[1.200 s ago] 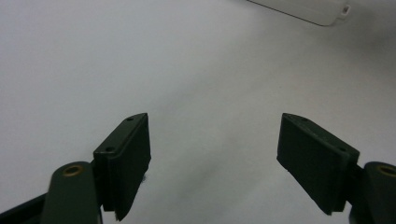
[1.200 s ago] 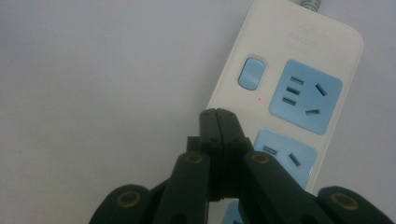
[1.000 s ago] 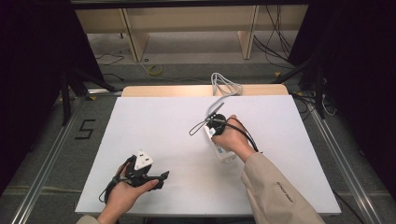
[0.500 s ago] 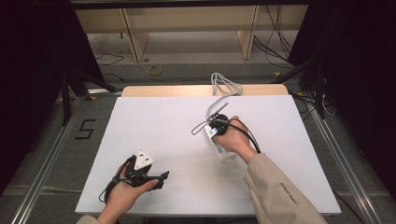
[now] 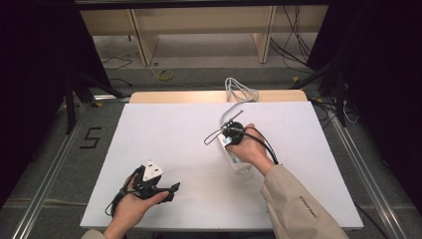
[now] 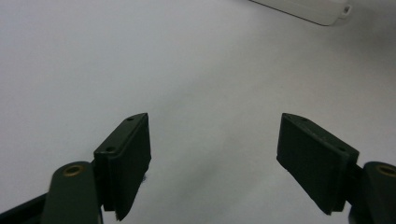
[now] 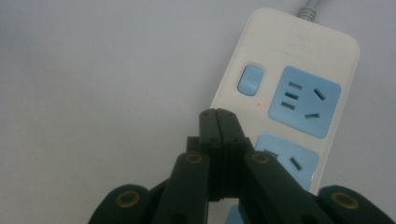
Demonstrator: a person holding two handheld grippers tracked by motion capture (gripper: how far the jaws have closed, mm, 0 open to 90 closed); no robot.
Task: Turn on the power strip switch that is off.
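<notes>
1. Two tools on white table (image 5: 164, 124): left tool (image 6: 212, 154) spread wide, empty, near front edge.
2. Right tool (image 7: 217, 116) clenched, empty, tips over power strip (image 7: 299, 93) beside blue switch (image 7: 250, 80).

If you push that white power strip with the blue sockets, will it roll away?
Probably not: the power strip is a flat, boxy bar lying on the table, so it should slide rather than roll. Its smooth plastic looks slippery, and its grey cord may tug back.

White power strip (image 7: 299, 88) with blue sockets and blue switch, flat on the white table, grey cord at its far end.
</notes>
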